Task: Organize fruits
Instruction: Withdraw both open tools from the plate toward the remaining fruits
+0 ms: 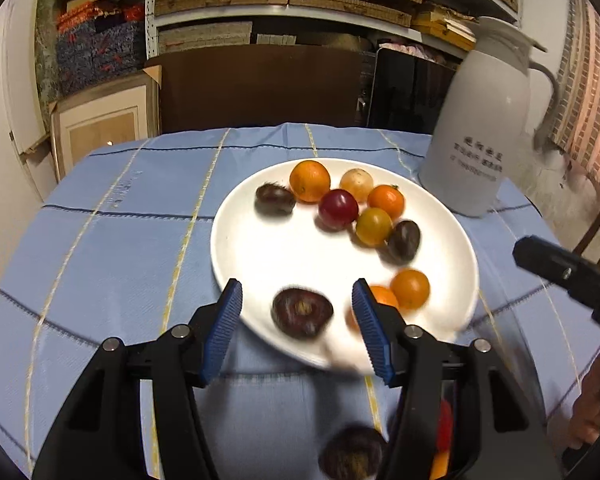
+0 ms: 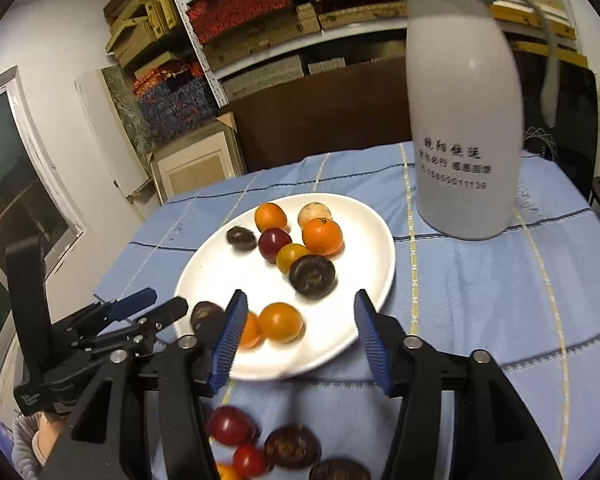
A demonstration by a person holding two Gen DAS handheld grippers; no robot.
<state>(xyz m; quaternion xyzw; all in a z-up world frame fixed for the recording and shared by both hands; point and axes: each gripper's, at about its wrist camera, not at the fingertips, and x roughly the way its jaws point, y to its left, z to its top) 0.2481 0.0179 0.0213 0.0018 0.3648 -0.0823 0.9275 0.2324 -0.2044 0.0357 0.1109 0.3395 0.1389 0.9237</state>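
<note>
Left wrist view: left tool [image 1: 298,300] hangs over the near rim of the white plate [image 1: 260,256], pads parted w/ a dark plum [image 1: 302,312] lying on the plate between them, neither pad touching it, nothing gripped. Two small oranges [image 1: 410,288] sit just right of it, by the right pad. Far side of plate: a cluster of oranges, a red plum [image 1: 338,209], a pale fruit, more dark ones. Another dark fruit [image 1: 352,454] lies on the blue bench cloth [image 1: 112,240] below the tool, blurred. White jug [image 1: 480,132] stands at right, off the plate.

Right wrist view: right tool [image 2: 300,312] also parted, empty, over the plate's [image 2: 360,320] near edge; an orange [image 2: 280,322] sits between the pads but apart from both. Left tool [image 2: 156,304] comes in from the left, by the plate rim. Loose fruit on the cloth below: red plums [image 2: 232,426], dark ones beside them.
</note>
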